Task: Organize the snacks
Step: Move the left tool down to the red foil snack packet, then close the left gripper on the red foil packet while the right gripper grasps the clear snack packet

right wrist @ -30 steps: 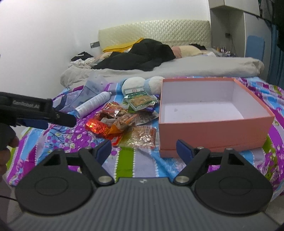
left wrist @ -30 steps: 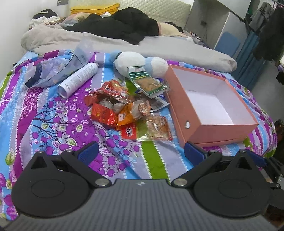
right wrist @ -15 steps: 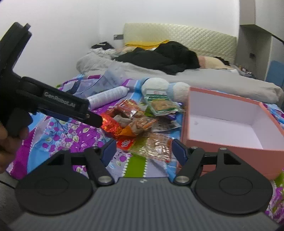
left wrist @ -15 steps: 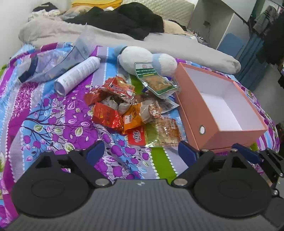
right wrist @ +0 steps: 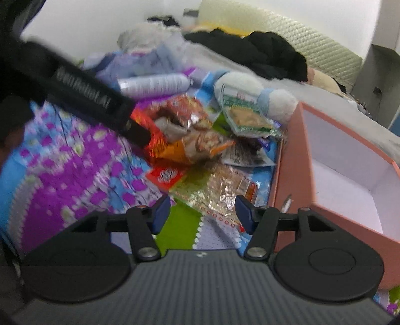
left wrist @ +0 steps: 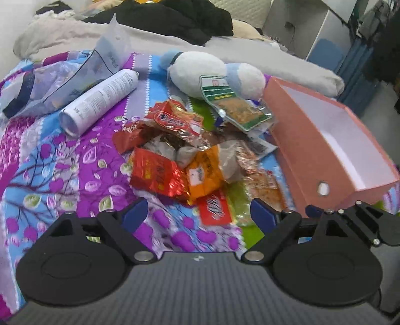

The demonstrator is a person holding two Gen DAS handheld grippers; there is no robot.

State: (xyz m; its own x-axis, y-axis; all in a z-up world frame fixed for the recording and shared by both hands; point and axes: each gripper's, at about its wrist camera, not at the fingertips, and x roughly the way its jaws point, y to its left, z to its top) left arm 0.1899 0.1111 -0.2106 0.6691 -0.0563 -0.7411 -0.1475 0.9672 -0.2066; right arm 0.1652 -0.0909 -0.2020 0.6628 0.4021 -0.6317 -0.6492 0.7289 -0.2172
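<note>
Heap of crinkly foil and plastic snack packets (left wrist: 190,155) in the middle of the purple, blue and green floral bedspread (left wrist: 62,162), just left of the open salmon-pink cardboard box with white inside (left wrist: 332,140). Within the heap: shiny red foil packet (left wrist: 157,175) nearest left, orange packet (left wrist: 205,172) touching its right edge, flat red wrapper with white lettering (left wrist: 215,207) nearest of all, green-and-white sealed pouch (left wrist: 235,105) at the far end, propped against the white and pale-blue plush toy (left wrist: 215,72). Clear packet of golden-brown pieces (right wrist: 225,190) sharp only in the right wrist view, lying against the box's near left wall; smeared in the left wrist view. Visible only from the left wrist: small round white hole (left wrist: 323,188) in the box wall.

Left gripper (left wrist: 195,216) low over the near bedspread, blue-padded fingers spread wide, nothing between them. Right gripper (right wrist: 202,212) likewise parted and empty, close above the clear packet. In the right wrist view alone, the left gripper (right wrist: 135,130) seen from the side as a black bar reaching to the red foil packet.

Further left, white cylindrical spray can (left wrist: 100,102) on its side beside a translucent plastic bag (left wrist: 75,77); black clothing (left wrist: 175,17) on grey bedding at the far end.
</note>
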